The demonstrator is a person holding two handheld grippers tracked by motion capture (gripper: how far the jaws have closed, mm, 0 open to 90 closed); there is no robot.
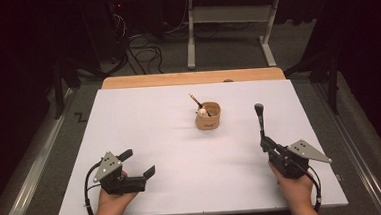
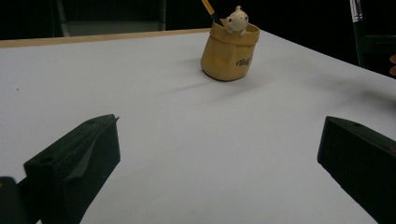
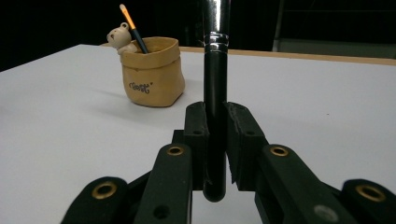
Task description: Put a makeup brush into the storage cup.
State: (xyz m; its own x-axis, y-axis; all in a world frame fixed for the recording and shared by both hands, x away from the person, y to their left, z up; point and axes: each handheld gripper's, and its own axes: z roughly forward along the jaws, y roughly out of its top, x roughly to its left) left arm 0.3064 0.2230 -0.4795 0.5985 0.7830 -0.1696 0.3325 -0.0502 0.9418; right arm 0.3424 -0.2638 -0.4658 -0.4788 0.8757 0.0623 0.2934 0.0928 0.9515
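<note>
The right gripper [image 3: 215,116] has its jaws clamped on the lower handle of a makeup brush [image 3: 215,84], which stands upright between the pads; the rounded butt end hangs just below them and the chrome ferrule sits above. In the high view the same brush [image 1: 260,117] rises from the right gripper [image 1: 267,144] with its dark bristle head at the top.

The brush looks light and stiff, with a glossy black handle that is likely slippery, so a grip low on the shaft leaves a long lever above and it could pivot or slide if the pads ease. A hold nearer the ferrule would probably steady it better. The bristles are soft and should not be pinched.

Ahead of that gripper and to its left stands a tan pouch-shaped holder [image 3: 152,74] with a small bear figure [image 3: 118,36] on its rim and a thin pencil-like brush [image 3: 132,25] leaning inside. The holder looks light enough to tip if nudged at the rim, so the brush would best go in from above, butt first.

The left gripper [image 1: 134,163] rests low near the table [image 1: 183,178] edge, jaws spread wide with nothing between them; the holder [image 2: 229,51] lies well ahead of it.
</note>
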